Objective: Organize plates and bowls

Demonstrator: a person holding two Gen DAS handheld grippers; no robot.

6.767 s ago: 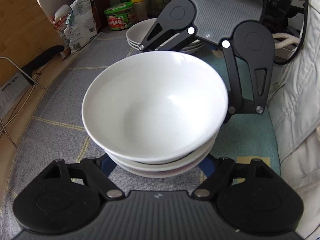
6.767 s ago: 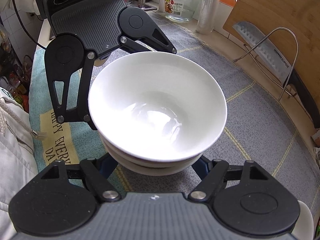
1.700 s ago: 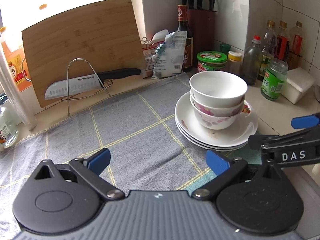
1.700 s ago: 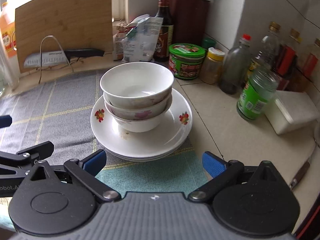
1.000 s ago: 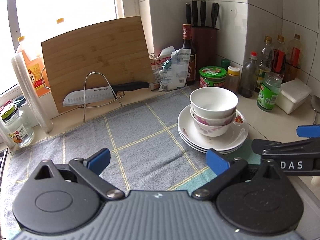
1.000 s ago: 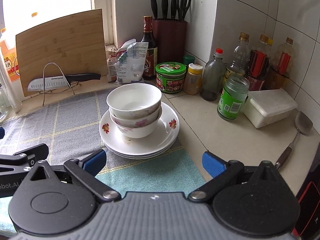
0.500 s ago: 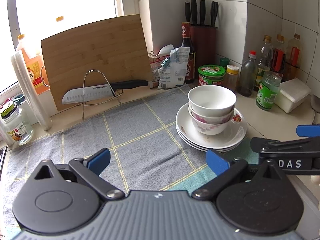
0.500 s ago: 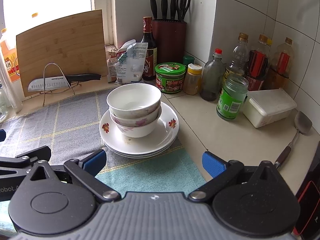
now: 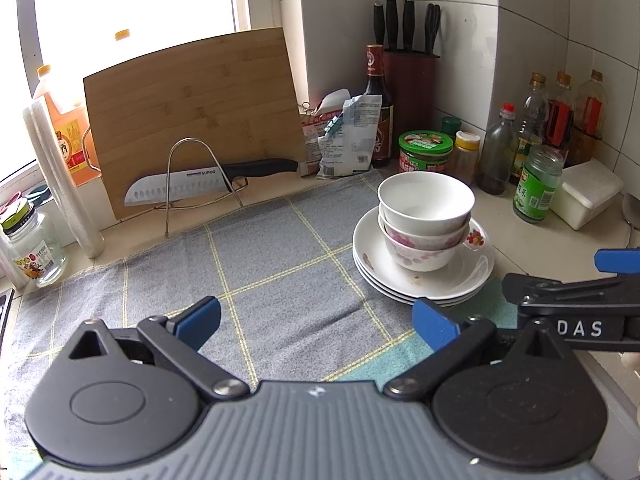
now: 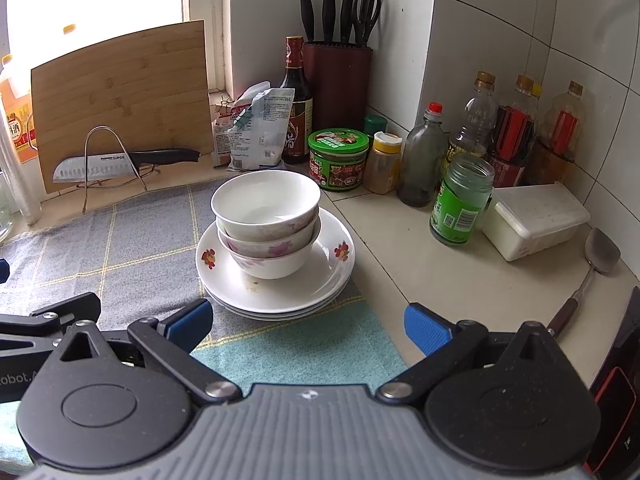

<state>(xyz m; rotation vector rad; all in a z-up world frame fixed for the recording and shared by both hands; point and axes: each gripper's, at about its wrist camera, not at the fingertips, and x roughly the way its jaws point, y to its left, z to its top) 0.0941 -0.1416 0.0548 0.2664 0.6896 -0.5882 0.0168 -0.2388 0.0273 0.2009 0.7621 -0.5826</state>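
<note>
**Bowls nested on stacked plates; both grippers spread and empty**

Left wrist view: the left gripper is spread wide, blue pads far apart, nothing between them; it sits above the grey checked cloth, well short of the crockery. The stack of plates rests at the cloth's right edge, where cloth meets the counter; three rims can be counted; the top plate bears red flower prints. The nested bowls stand upright in the middle of the top plate, a plain white bowl uppermost, pink-flowered ones beneath. The right gripper enters from the right edge, just beside the plates and not touching them. Behind: a bamboo cutting board leaning at the window, a knife lying across a wire stand, a knife block in the corner.

Right wrist view: the right gripper is likewise spread, pads well apart, holding nothing; the plates lie straight ahead between the pad lines but beyond them; the bowls sit centred on top, level, no tilt noted. The left gripper shows at the left edge, over the cloth. To the right of the plates, on bare counter: a green-labelled jar, a white lidded box, a metal spatula; all apart from the crockery.
</note>
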